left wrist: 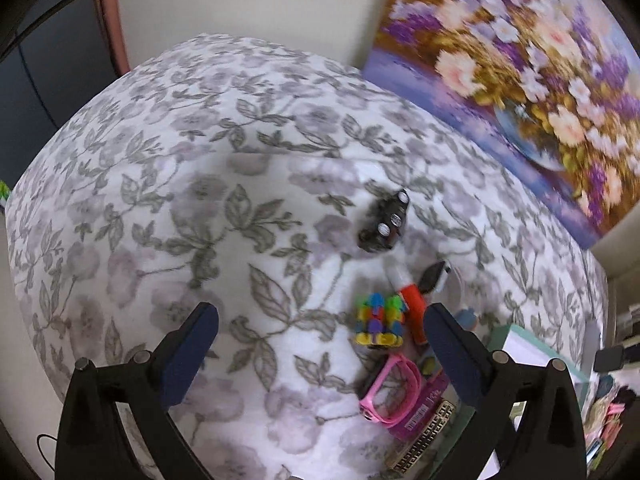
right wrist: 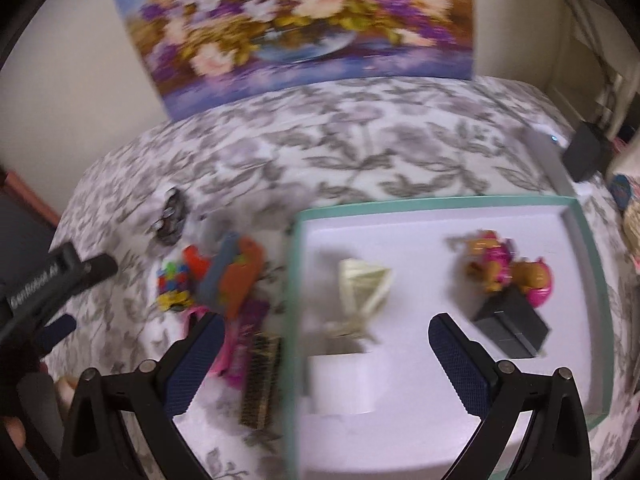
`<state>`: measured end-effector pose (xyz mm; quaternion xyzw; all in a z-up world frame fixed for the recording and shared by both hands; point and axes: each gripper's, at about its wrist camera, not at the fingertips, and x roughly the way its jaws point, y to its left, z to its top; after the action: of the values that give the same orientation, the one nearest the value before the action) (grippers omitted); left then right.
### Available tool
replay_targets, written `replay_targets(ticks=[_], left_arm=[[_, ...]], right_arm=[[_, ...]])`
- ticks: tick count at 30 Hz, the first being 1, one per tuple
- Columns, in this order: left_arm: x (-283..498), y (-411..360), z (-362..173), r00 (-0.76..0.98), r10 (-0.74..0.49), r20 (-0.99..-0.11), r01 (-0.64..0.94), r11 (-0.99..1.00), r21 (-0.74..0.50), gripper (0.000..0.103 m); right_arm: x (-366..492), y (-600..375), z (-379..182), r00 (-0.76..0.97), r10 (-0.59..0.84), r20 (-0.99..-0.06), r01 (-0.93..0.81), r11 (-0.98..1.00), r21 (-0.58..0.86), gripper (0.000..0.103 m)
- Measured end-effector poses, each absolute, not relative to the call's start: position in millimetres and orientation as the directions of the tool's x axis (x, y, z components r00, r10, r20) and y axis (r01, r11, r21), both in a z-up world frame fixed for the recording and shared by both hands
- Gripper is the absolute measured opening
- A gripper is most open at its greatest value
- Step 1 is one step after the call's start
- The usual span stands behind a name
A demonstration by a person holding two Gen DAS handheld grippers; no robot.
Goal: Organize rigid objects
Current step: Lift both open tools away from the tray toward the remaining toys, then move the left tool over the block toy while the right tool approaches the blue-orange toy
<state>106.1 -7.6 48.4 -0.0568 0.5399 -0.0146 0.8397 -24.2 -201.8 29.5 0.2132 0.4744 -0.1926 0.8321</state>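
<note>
On the floral bedspread (left wrist: 200,200) lie a dark toy car (left wrist: 384,222), a multicoloured block toy (left wrist: 378,322), a red-orange piece (left wrist: 414,304), pink glasses (left wrist: 390,390) and a patterned brush (left wrist: 424,440). My left gripper (left wrist: 322,314) hangs open above the bedspread just left of this pile, its pads touching nothing. In the right wrist view a teal-rimmed white box (right wrist: 580,240) holds a cream folded item (right wrist: 364,284), a pink and orange toy (right wrist: 508,268) and a dark block (right wrist: 512,326). My right gripper (right wrist: 327,320) is open and empty over the box's left part.
A flower painting (right wrist: 300,20) leans on the wall behind the bed. The left hand's black tool body (right wrist: 48,280) shows at the left edge of the right wrist view. A black box (right wrist: 588,152) sits at the bed's far right corner. Clutter lies beyond the right edge.
</note>
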Motion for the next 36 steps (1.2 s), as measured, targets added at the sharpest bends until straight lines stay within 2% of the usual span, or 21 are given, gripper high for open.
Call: replay_targets(ticks=[5, 10, 12, 18, 24, 27, 36], left_arm=[[109, 11, 51, 0.430, -0.080, -0.899, -0.070, 0.990, -0.122, 0.102], [111, 24, 52, 0.443, -0.091, -0.892, -0.105, 0.983, -0.153, 0.102], [112, 26, 49, 0.439, -0.103, -0.892, -0.111, 0.979, -0.168, 0.102], [118, 25, 38, 0.410, -0.139, -0.902, -0.109, 0.974, -0.200, 0.102], [122, 18, 28, 0.394, -0.156, -0.906, -0.095, 0.973, -0.209, 0.102], [125, 16, 26, 0.399, -0.175, -0.900, -0.090, 0.969, -0.228, 0.102], [131, -2, 12, 0.341, -0.239, -0.909, -0.039, 0.963, -0.268, 0.102]], right_arm=[[-10, -180, 25, 0.492, -0.040, -0.870, 0.465, 0.857, 0.223, 0.103], [0, -159, 32, 0.533, -0.075, -0.843, 0.418, 0.889, 0.185, 0.103], [3, -155, 33, 0.556, -0.048, -0.830, 0.395, 0.893, 0.213, 0.103], [14, -152, 16, 0.505, -0.048, -0.862, 0.375, 0.911, 0.169, 0.103], [10, -172, 21, 0.563, -0.024, -0.826, 0.414, 0.873, 0.257, 0.103], [12, -177, 26, 0.570, -0.099, -0.816, 0.436, 0.878, 0.198, 0.103], [22, -200, 24, 0.599, -0.027, -0.800, 0.445, 0.842, 0.305, 0.101]])
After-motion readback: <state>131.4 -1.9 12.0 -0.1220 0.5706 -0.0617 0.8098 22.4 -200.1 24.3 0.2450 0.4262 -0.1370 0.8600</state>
